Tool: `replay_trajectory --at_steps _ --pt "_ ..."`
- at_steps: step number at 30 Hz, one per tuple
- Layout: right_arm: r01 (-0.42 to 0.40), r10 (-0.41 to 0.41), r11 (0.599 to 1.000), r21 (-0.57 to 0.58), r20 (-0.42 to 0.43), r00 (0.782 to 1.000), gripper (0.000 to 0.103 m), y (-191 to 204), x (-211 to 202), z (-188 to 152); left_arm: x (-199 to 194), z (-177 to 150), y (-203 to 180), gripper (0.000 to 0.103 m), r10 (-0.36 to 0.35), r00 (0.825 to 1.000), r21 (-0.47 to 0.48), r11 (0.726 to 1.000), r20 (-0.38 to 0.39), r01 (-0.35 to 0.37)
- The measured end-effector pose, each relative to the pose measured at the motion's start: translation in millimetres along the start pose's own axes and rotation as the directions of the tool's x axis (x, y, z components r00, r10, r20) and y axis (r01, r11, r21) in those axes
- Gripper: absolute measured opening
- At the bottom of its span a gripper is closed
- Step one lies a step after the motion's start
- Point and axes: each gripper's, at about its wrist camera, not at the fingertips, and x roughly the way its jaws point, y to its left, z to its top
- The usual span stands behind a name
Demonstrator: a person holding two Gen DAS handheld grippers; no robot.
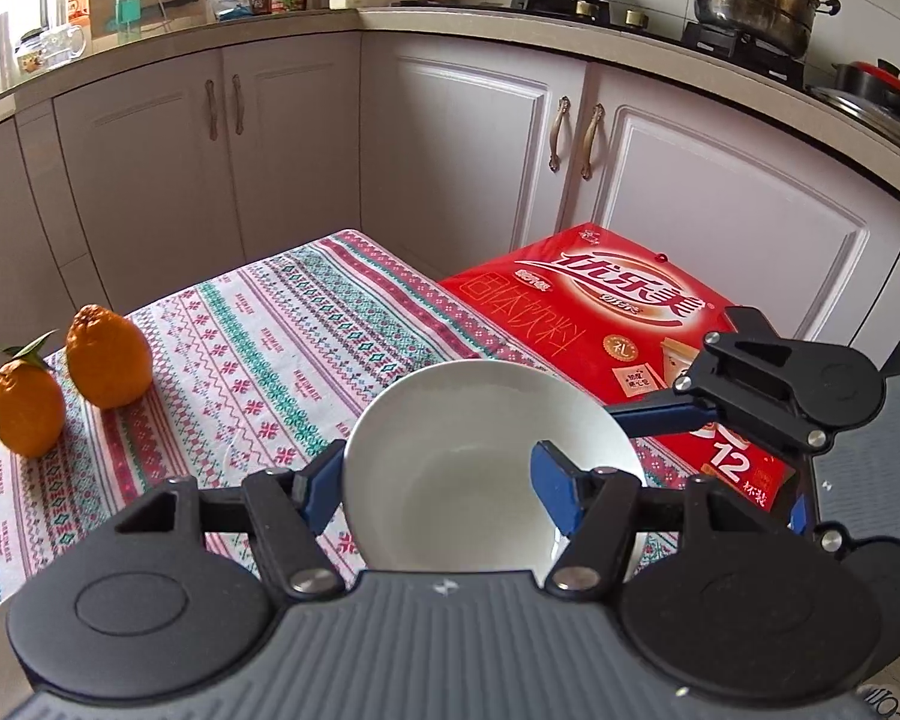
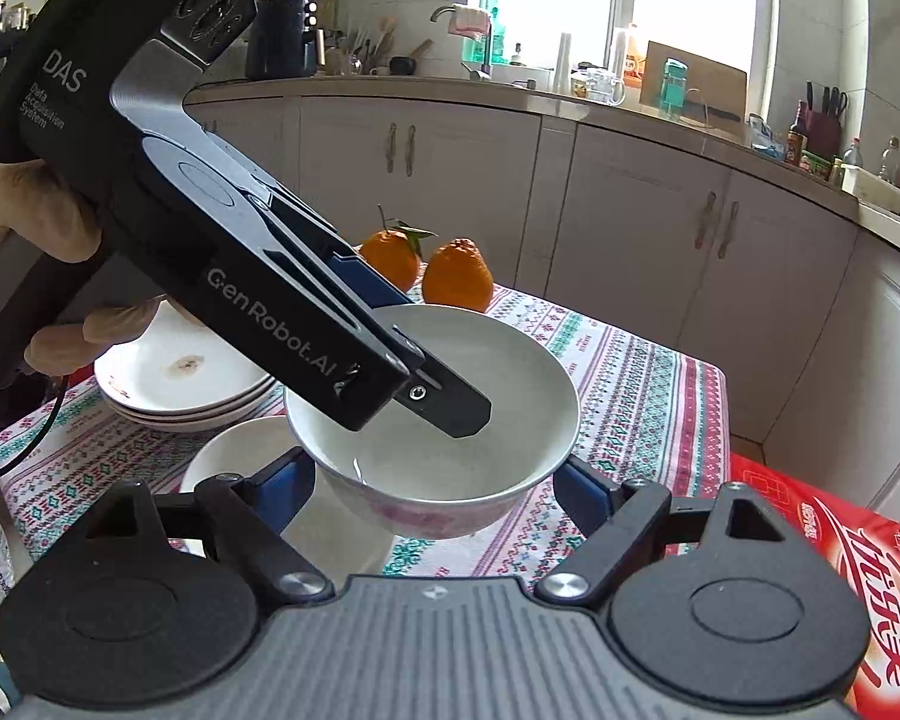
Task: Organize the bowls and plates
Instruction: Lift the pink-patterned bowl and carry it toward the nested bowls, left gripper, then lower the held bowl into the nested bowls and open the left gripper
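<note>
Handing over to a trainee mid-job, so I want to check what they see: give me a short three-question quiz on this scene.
1. True or false: the left gripper pinches the rim of the white ceramic bowl, one finger inside it.
2. How many orange citrus fruits stand on the patterned tablecloth?
3. What lies beside the table? A) a red printed carton B) a blue bucket C) a wooden stool

Key: 1 true; 2 two; 3 A.
</note>
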Motion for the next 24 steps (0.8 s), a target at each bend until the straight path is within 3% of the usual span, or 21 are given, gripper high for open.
replay_trajectory --at_steps 12,24 --pt "-0.09 0.088 0.996 -0.024 -0.042 0.995 0.09 44.5 10.3 -6.2 -22.9 -47.6 19.2 0.065 0.027 1.0 -0.086 0.996 -0.01 -0.028" --pt "-0.101 0.098 0.994 -0.03 -0.08 0.992 0.09 52.3 20.0 -7.5 -17.4 -62.8 31.8 0.065 -0.005 1.0 -0.13 0.992 -0.013 0.003"
